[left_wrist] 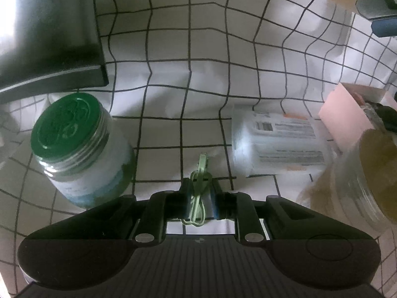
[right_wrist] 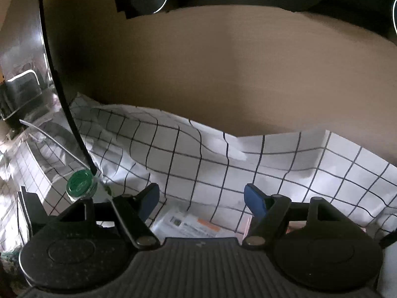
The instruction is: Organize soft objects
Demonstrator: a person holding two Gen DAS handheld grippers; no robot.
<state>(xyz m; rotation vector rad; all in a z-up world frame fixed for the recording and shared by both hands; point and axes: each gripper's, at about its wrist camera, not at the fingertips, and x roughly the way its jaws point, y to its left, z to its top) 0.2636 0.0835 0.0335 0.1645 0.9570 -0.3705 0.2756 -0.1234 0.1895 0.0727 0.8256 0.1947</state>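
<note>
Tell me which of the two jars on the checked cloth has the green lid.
The clear jar with the white and blue label, left of the left gripper, has it. The other jar, on the right, has a yellowish lid.

You have a surface (left_wrist: 198, 49) covered by a wrinkled white cloth (left_wrist: 206, 87) with a black grid. On it, at the left of the left wrist view, stands a green-lidded jar (left_wrist: 82, 149); above it, in the upper left, sits a dark box (left_wrist: 49, 32). Right of centre lies a white packet (left_wrist: 278, 141) with printed labels, flat on the cloth. At the right edge you see a pink box (left_wrist: 347, 114) and a clear tub (left_wrist: 359, 178) just beside it. Beyond the cloth, bare tan surface shows.
</note>
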